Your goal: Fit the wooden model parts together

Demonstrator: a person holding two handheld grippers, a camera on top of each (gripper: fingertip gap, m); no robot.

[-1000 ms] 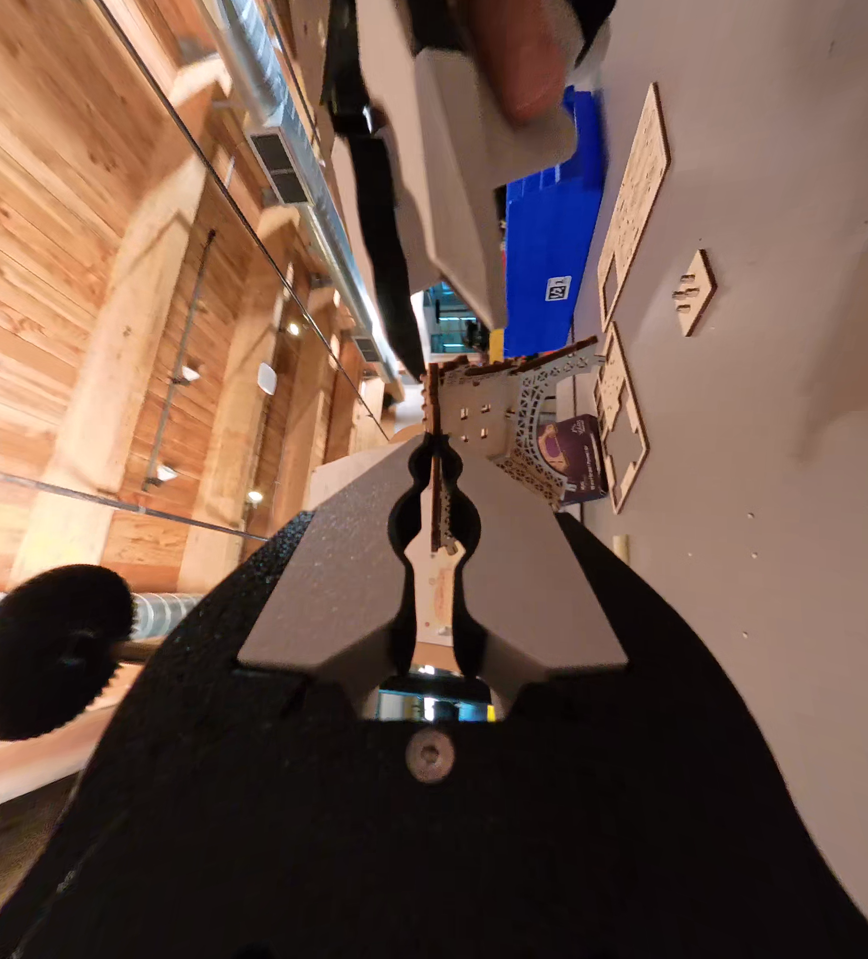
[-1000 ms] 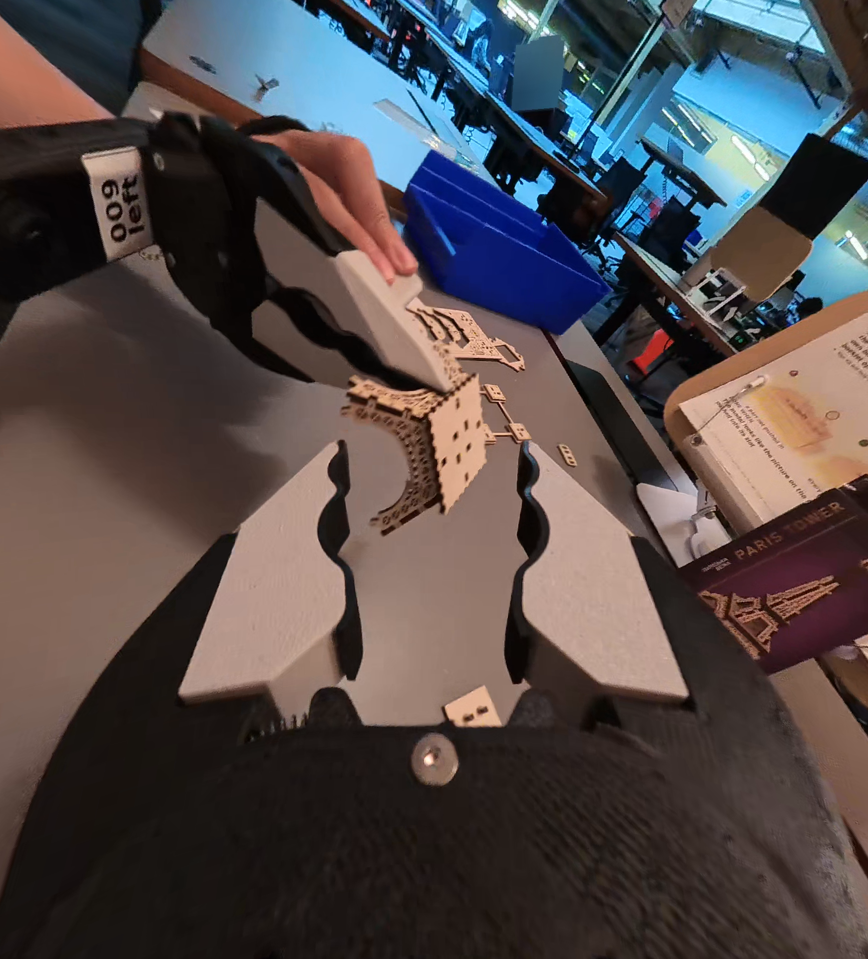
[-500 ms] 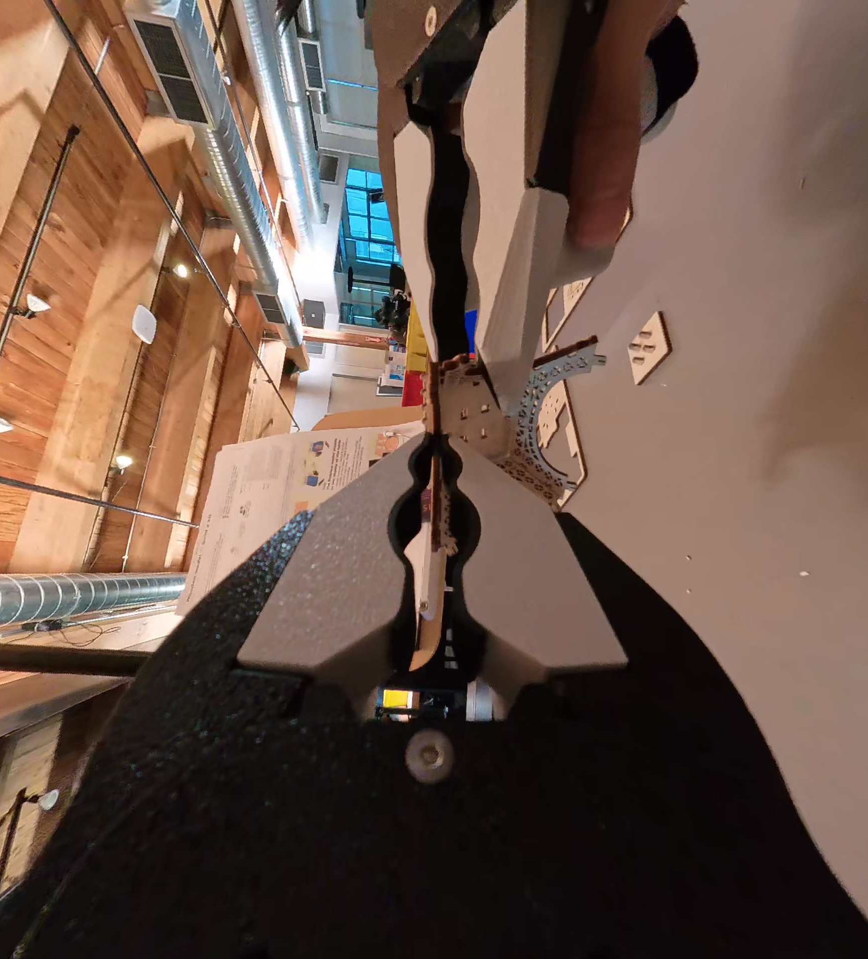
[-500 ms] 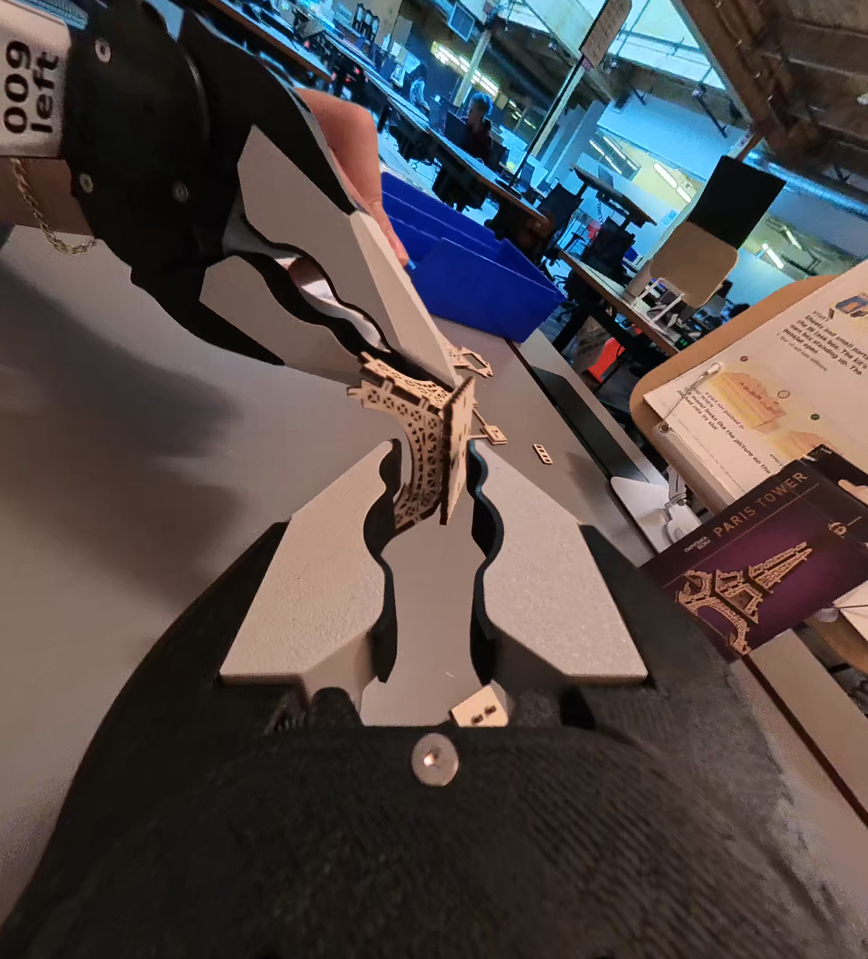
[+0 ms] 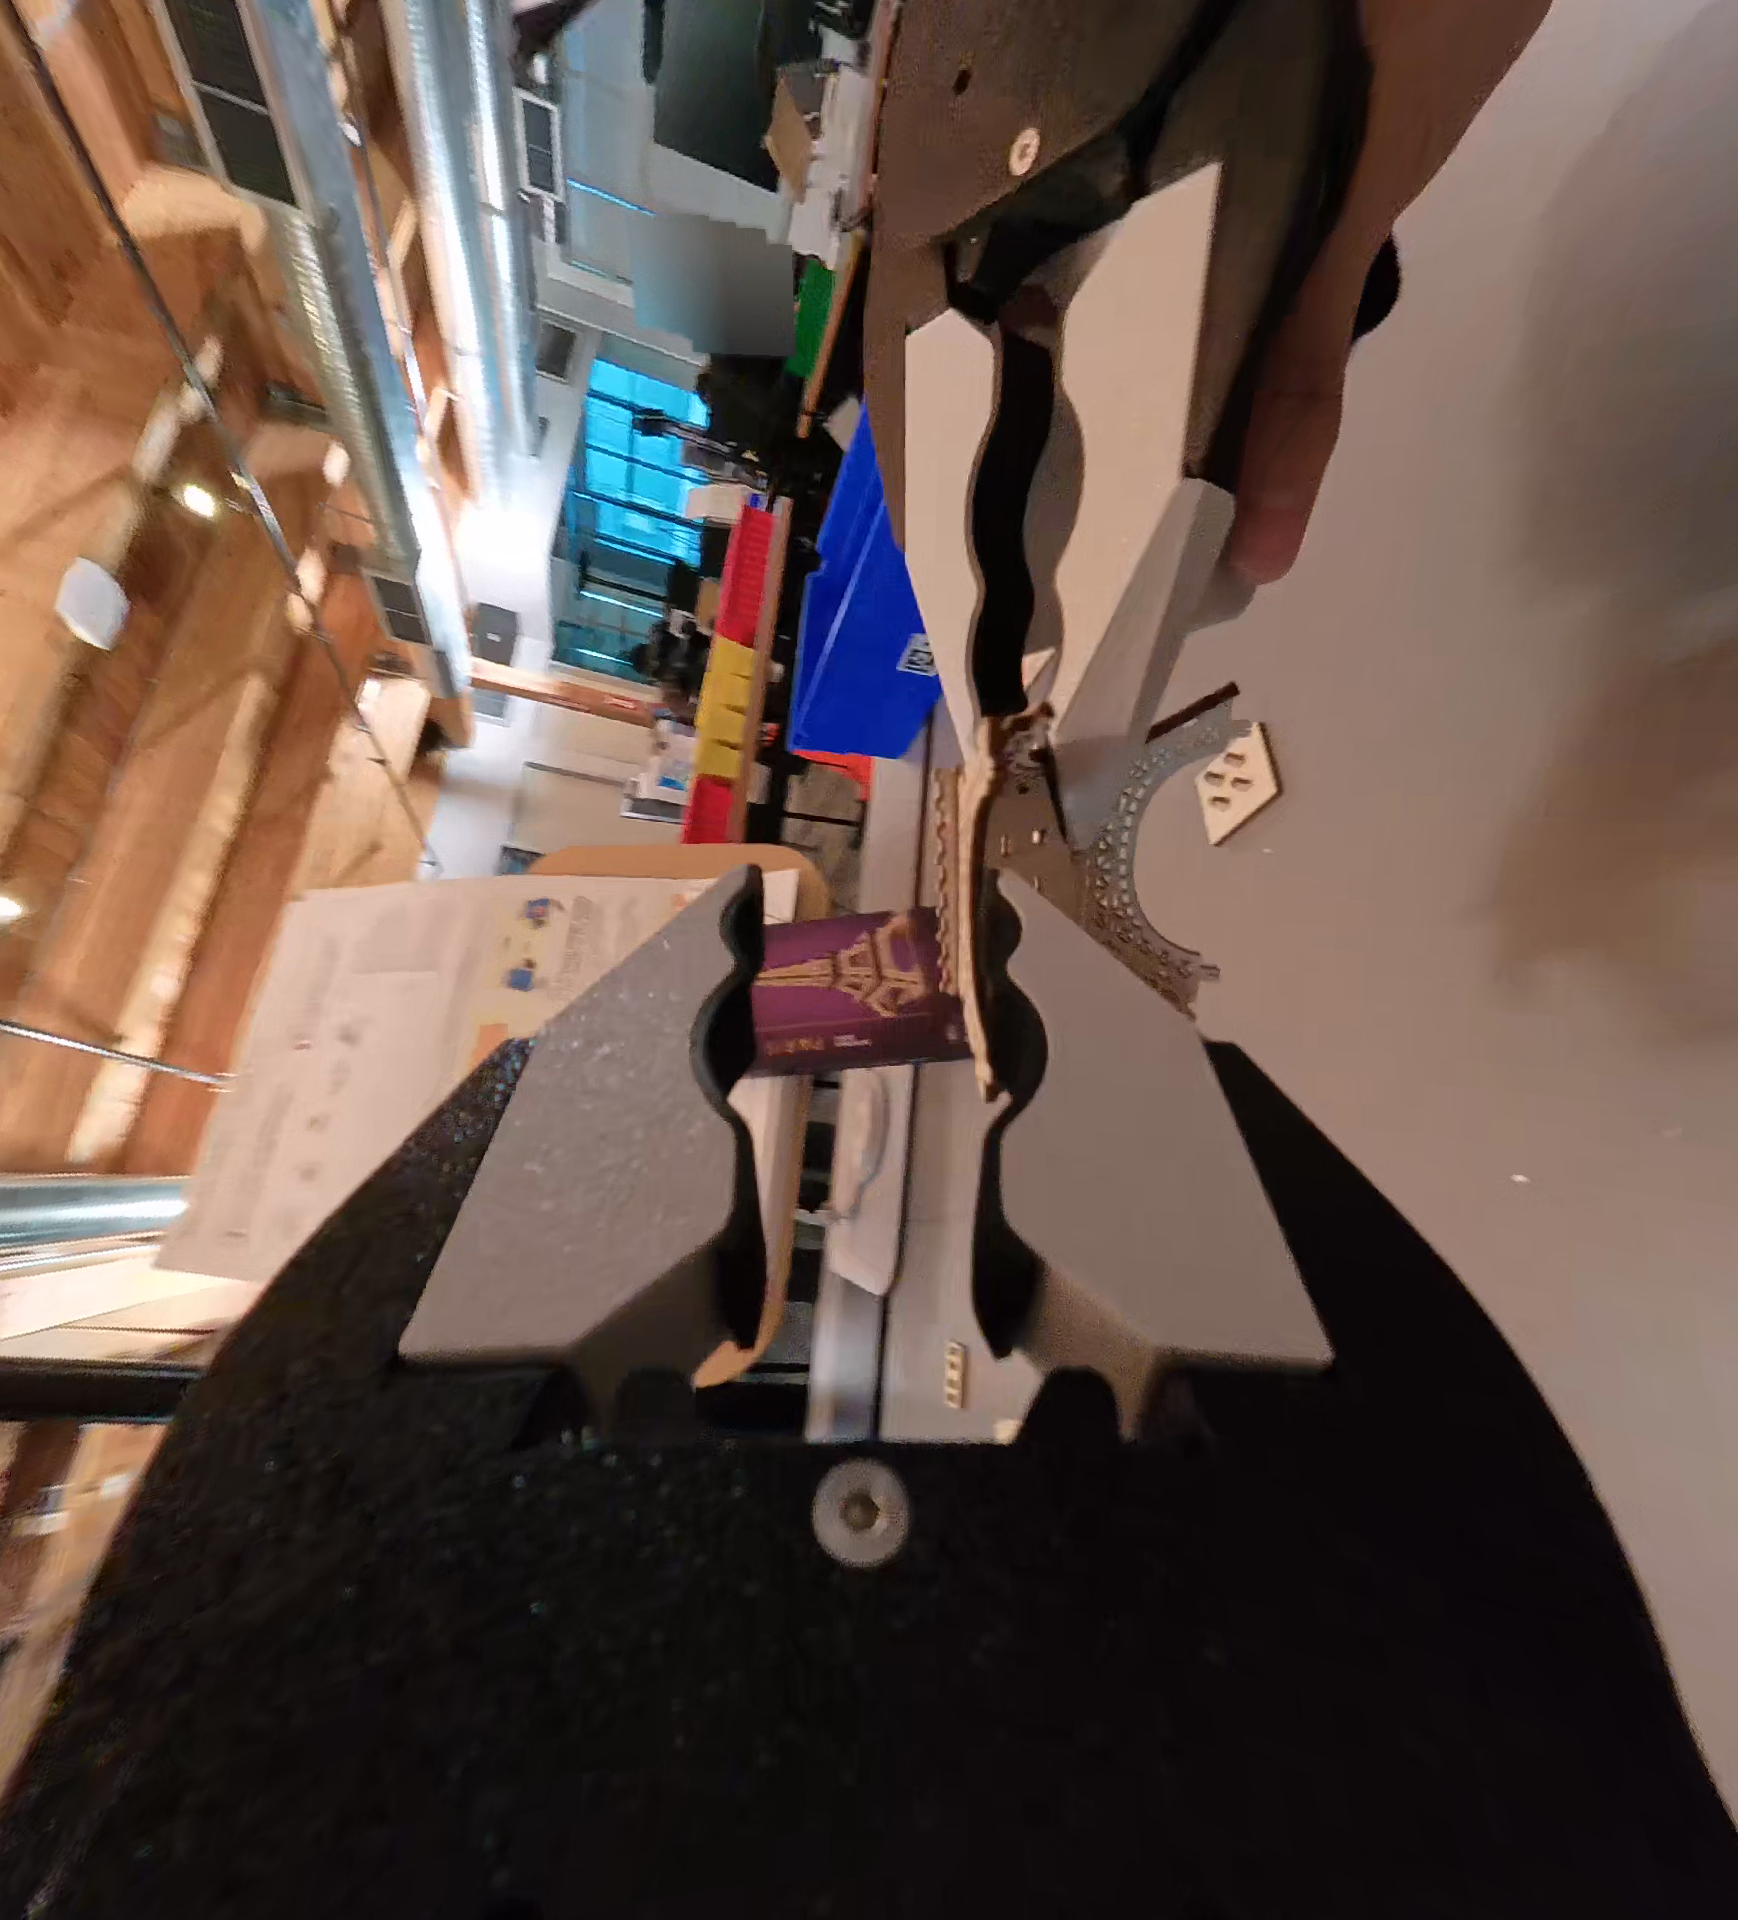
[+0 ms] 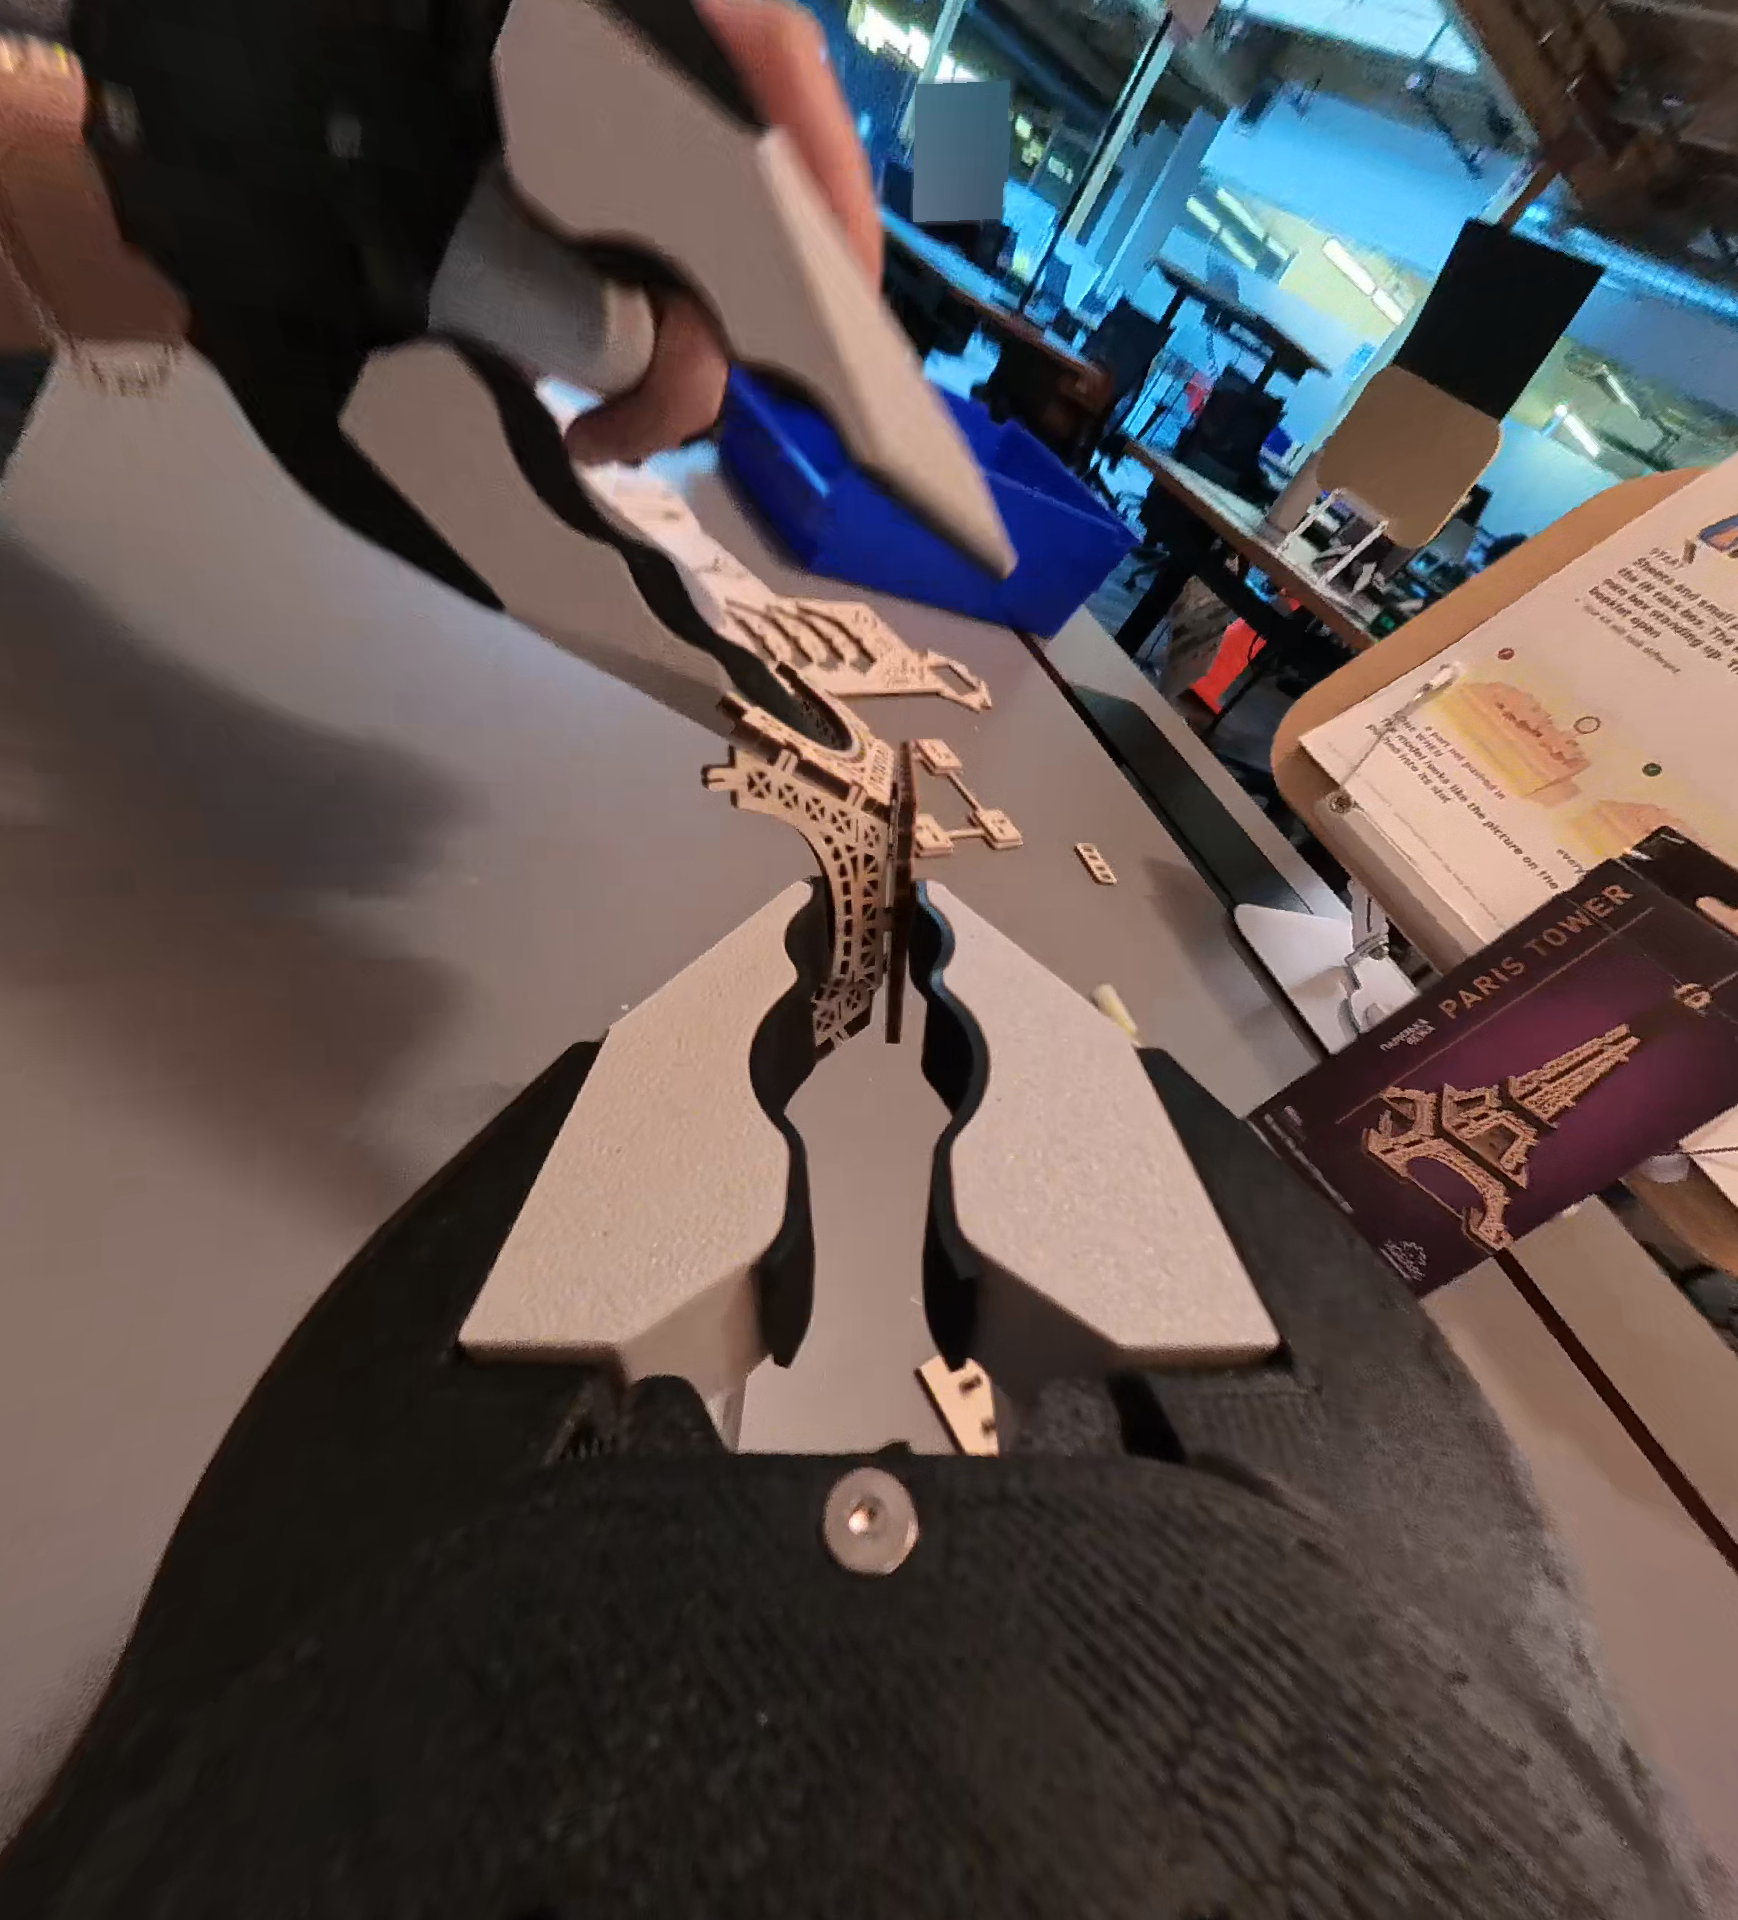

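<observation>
Each gripper, the left gripper [image 5: 870,997] and right gripper [image 6: 870,940], is built of a black textured body, a silver screw, and grey wedge fingers [image 6: 657,1143] edged with wavy black pads.

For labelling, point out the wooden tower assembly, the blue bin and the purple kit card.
wooden tower assembly [image 6: 852,868], right wrist view, on its lattice arch.
blue bin [image 6: 865,551], right wrist view, on its front wall.
purple kit card [image 6: 1530,1081], right wrist view, on its printed face.

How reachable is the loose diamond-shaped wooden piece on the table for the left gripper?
Probably yes: the left gripper is open and the diamond-shaped piece lies bare on the table. The right gripper, shut on the tower model, crowds the path.
</observation>
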